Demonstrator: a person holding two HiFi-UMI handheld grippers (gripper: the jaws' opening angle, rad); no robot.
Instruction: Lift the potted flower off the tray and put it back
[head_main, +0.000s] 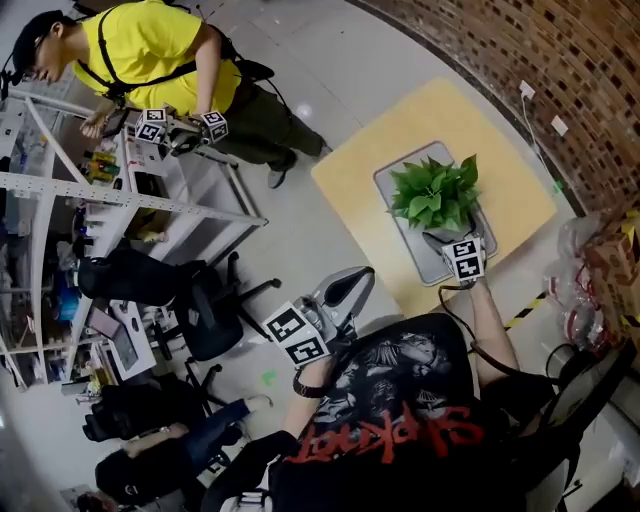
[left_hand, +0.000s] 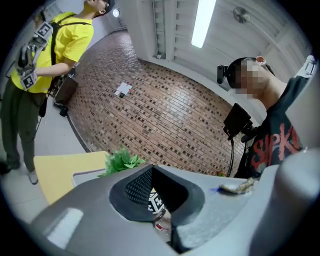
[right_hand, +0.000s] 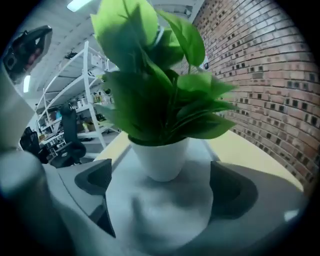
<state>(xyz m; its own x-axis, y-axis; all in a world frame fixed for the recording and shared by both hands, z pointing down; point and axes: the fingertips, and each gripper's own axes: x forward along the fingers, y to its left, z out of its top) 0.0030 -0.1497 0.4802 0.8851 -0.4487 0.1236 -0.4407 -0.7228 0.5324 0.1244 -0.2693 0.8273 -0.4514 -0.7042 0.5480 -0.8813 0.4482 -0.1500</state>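
The potted flower, green leaves in a white pot, stands upright on the grey tray on the yellow table. My right gripper is at the near side of the pot. In the right gripper view it is open, with its black pads wide apart on either side of the pot and not touching it. My left gripper hangs over the floor left of the table, shut and holding nothing. In the left gripper view it points toward the leaves and tray.
A brick wall runs behind the table. A person in a yellow shirt stands by metal shelving at far left, holding other grippers. Black office chairs stand on the floor to the left. Plastic bags lie to the right.
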